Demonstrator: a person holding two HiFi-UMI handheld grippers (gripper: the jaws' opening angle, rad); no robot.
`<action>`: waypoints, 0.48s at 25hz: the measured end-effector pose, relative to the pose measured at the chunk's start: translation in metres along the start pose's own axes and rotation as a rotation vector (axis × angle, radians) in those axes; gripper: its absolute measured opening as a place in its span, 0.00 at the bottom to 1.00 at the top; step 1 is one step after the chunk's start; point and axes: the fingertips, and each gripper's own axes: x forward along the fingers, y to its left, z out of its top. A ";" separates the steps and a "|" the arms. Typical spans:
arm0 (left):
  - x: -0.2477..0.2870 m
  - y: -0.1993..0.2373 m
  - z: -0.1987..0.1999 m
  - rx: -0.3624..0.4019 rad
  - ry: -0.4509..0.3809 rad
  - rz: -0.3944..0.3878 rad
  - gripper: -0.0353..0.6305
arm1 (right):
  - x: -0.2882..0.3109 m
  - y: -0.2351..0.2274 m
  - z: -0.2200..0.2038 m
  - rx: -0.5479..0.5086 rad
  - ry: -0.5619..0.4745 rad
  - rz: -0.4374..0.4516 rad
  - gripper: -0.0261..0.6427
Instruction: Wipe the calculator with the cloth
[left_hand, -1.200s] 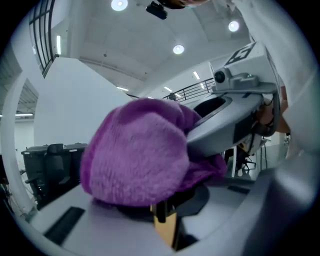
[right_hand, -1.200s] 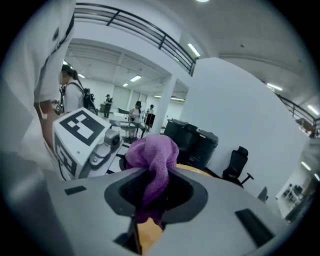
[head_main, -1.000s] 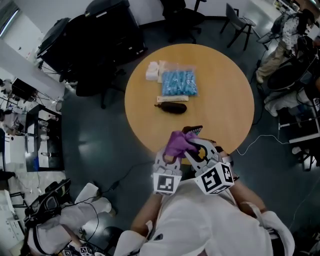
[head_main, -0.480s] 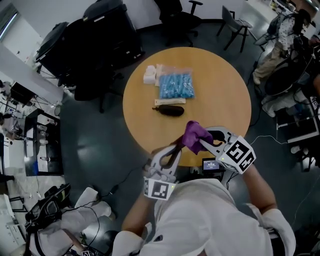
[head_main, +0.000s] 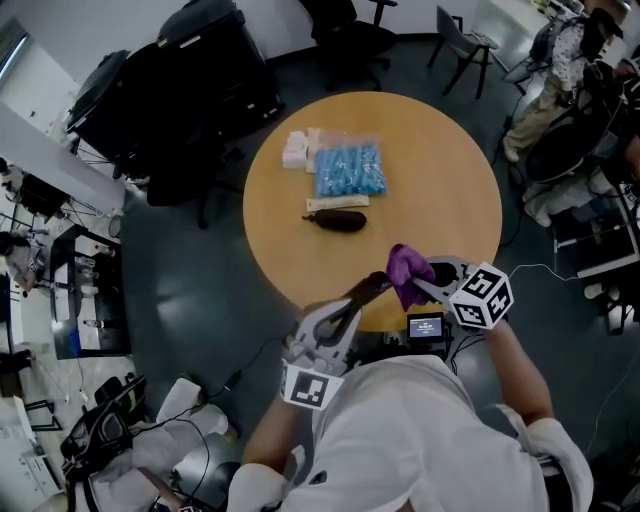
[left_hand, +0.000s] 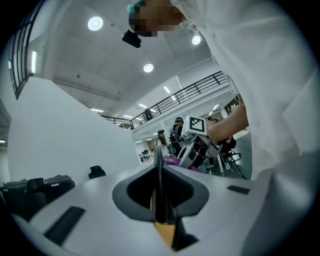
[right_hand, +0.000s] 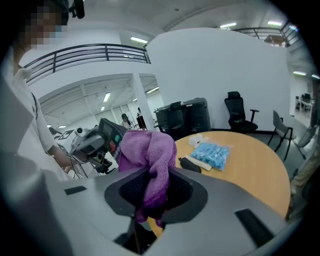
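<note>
Now | left tongs (left_hand: 159, 185) grip calculator (left_hand: 158, 152), edge-on in own view | right tongs (right_hand: 155, 195) grip cloth (right_hand: 150, 150)

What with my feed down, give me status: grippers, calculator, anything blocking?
Left gripper shut on calculator, held in the air. Right gripper shut on cloth, close beside it. Nothing between them.

The cloth (right_hand: 150, 155) is nubbly fabric; the table (head_main: 440, 190) smooth matt wood; the bag (head_main: 350, 170) clear glossy plastic; the calculator (right_hand: 109, 134) dark plastic.
</note>
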 end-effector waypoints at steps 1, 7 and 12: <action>0.001 -0.002 0.002 -0.006 -0.001 -0.011 0.12 | 0.004 -0.003 -0.011 0.024 0.014 0.002 0.17; 0.000 -0.024 -0.011 0.223 0.066 -0.074 0.12 | 0.012 -0.029 -0.051 0.114 0.036 -0.009 0.17; 0.004 -0.041 -0.032 0.665 0.097 -0.229 0.12 | -0.032 -0.001 0.012 -0.199 -0.003 0.069 0.17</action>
